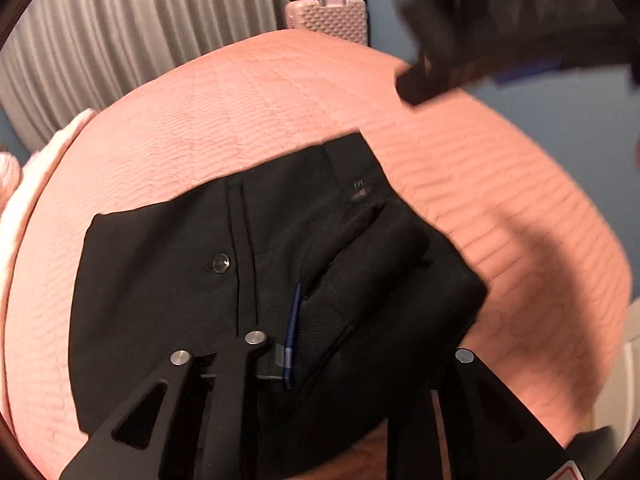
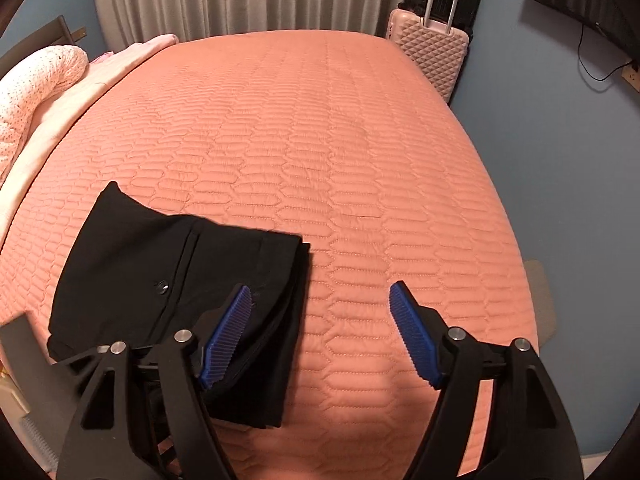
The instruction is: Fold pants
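While the pants [image 2: 176, 292] lay as a compact black rectangle near the front-left corner of the bed [image 2: 320, 140], both tools hung over them. The right gripper [image 2: 320, 334] was released, its jaws spread wide and empty: one ribbed blue pad [image 2: 226, 336] over the pants' right edge, the other over bare quilt.

In the left view the left gripper [image 1: 320, 364] was nearly closed, and a bunched fold of black cloth sat between its jaws. Only a sliver of blue pad showed beside the cloth. Motion blur meant I couldn't tell whether it was pinching or had let go.

Handling, as I judged it: thin woven suiting, light, limp and a bit slick, so the layers would probably slide apart if lifted from one point. Best hold looked like the stacked layers at the right edge, or the stiffer waistband, pinching through every layer.

The fabric was matte black, with a small round button [image 2: 162, 287] and a straight seam line. The coverlet was salmon, quilted in elongated hexagons, soft and grippy. A hard-shell pink suitcase [image 2: 428, 56] stood past the far-right corner.
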Demonstrator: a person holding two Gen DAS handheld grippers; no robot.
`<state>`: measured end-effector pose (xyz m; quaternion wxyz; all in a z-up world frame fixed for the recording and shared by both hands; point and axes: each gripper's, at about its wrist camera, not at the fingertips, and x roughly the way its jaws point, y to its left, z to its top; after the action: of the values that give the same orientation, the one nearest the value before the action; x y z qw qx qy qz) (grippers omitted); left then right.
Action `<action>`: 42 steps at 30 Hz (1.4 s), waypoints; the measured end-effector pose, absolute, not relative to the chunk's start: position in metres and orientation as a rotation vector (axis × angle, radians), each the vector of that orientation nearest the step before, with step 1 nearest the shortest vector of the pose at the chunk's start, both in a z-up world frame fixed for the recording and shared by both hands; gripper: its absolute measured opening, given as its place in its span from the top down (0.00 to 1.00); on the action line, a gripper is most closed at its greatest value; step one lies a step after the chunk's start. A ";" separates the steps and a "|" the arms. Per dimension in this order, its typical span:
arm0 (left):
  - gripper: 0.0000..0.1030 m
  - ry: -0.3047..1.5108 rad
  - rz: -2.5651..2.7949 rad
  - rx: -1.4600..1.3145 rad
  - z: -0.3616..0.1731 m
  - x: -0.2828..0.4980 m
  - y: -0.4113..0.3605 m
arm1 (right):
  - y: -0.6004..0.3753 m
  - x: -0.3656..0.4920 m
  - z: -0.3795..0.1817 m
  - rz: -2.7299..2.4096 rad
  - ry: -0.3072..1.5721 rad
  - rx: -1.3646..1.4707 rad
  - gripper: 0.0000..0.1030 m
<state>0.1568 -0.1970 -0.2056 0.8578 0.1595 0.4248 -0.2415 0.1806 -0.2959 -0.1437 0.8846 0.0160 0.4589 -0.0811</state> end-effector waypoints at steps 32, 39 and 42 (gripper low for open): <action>0.20 0.897 -0.203 0.247 -0.156 0.176 -0.056 | -0.278 0.264 -0.211 0.092 1.102 -0.075 0.96; 0.20 0.896 -0.147 0.306 -0.167 0.210 -0.060 | -0.285 0.265 -0.198 -0.150 1.034 -0.185 0.43; 0.20 0.870 -0.143 0.306 -0.166 0.218 -0.058 | -0.271 0.237 -0.166 -0.085 0.907 -0.026 0.50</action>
<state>0.2180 -0.0576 -0.1657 0.8931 0.1473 0.4195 -0.0690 0.2367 -0.2714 -0.1663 0.8980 -0.0126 0.4378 -0.0411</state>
